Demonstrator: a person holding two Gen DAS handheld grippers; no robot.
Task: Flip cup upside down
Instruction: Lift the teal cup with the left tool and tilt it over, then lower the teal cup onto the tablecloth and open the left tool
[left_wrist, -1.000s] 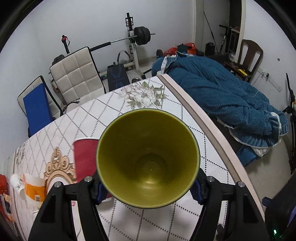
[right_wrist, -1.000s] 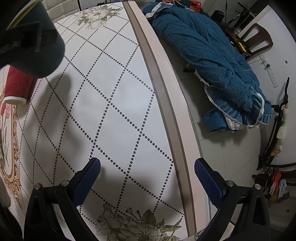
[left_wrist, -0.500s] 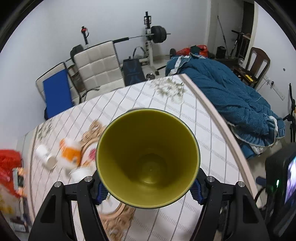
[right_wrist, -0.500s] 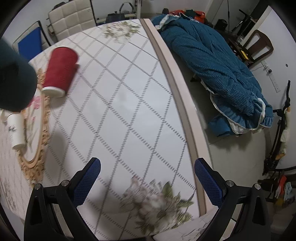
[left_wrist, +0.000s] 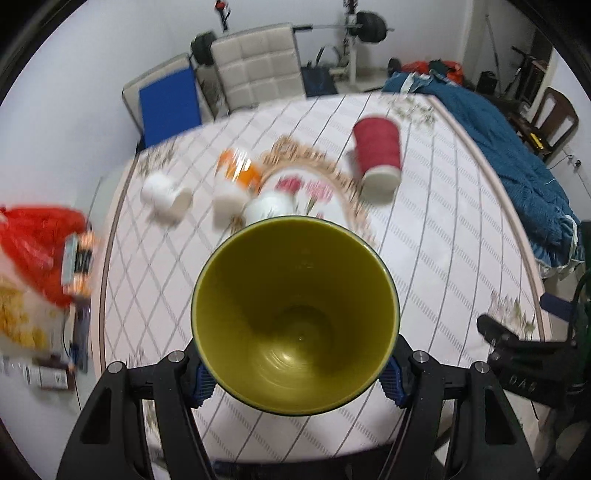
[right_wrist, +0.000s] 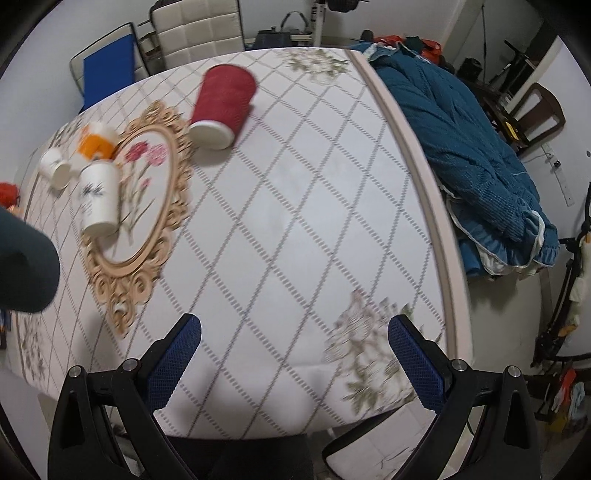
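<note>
My left gripper (left_wrist: 295, 373) is shut on a cup (left_wrist: 295, 317) with an olive-green inside and a dark rim. The cup's open mouth faces the camera and it is held in the air above the table. Its dark outer side shows at the left edge of the right wrist view (right_wrist: 26, 266). My right gripper (right_wrist: 293, 354) is open and empty, above the near edge of the table (right_wrist: 295, 221). It also shows at the right of the left wrist view (left_wrist: 517, 347).
A red cup (right_wrist: 221, 103) lies on its side on the table (left_wrist: 443, 258). A white cup (right_wrist: 98, 199), an orange-and-white cup (right_wrist: 94, 146) and a small white cup (right_wrist: 55, 168) lie at the left. A red bag (left_wrist: 33, 247) sits at the far left. A blue blanket (right_wrist: 461, 129) lies beyond the right edge.
Both grippers have pulled back and risen, so more of the table and its cups is in view. The left gripper still holds the cup. The right stays open.
</note>
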